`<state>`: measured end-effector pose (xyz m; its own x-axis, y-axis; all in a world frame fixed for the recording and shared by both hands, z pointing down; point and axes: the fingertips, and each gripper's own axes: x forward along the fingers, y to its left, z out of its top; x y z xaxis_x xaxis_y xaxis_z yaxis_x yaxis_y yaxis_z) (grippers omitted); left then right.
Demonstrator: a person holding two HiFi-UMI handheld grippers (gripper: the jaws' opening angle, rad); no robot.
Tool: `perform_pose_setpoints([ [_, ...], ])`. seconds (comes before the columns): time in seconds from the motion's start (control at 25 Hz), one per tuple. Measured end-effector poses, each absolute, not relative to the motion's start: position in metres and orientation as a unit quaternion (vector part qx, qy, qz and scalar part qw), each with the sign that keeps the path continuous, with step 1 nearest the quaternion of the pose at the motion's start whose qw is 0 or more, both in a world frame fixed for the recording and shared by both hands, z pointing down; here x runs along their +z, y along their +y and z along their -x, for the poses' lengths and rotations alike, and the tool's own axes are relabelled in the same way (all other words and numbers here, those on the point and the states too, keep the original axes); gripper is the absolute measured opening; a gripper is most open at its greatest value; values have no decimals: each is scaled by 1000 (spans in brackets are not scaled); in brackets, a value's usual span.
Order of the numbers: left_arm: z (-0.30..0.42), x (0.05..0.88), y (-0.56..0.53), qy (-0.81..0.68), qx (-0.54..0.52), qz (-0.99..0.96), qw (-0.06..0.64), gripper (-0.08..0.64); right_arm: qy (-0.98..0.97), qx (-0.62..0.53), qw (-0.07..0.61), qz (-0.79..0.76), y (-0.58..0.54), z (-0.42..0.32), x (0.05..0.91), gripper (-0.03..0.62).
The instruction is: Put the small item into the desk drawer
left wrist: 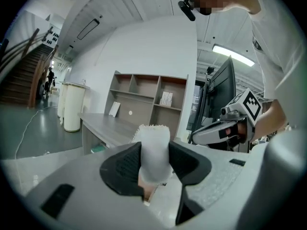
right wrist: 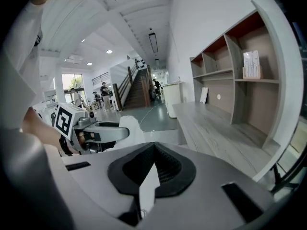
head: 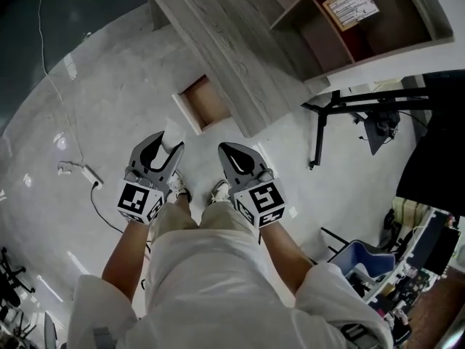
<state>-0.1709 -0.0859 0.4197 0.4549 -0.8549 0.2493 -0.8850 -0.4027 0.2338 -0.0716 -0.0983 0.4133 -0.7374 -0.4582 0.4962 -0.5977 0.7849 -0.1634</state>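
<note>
Grey floor [head: 87, 107] underfoot, desk [head: 218, 35] ahead, drawer [head: 207, 104] open. Our left gripper [head: 168, 145] clamps the small white item [left wrist: 154, 152]; right gripper [head: 227, 151] sits closed, empty. We'd carry it low over the drawer before releasing.

**Open way ahead to the drawer, clutter to the right**

The drawer [head: 205, 104] stands pulled out, open on top, with bare floor [head: 109, 100] between it and the person's feet. The desk [head: 218, 42] top covers its right part. At right a black stand [head: 320, 133] spreads its legs, and boxes and gear [head: 378, 267] crowd the near right. At left a cable [head: 105, 213] and power strip [head: 91, 174] lie flat.
</note>
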Motion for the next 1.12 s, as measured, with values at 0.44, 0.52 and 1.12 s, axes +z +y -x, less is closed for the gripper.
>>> perform_pose_setpoints([
  [0.44, 150, 473, -101, -486, 93, -852, 170, 173, -914, 176, 222, -289, -122, 69, 464, -3],
  [0.52, 150, 478, -103, -479, 103, -857, 162, 173, -913, 181, 223, -288, -123, 71, 474, -3],
  [1.12, 142, 575, -155, -416, 214, -877, 111, 173, -906, 208, 227, -291, -135, 61, 536, -3],
])
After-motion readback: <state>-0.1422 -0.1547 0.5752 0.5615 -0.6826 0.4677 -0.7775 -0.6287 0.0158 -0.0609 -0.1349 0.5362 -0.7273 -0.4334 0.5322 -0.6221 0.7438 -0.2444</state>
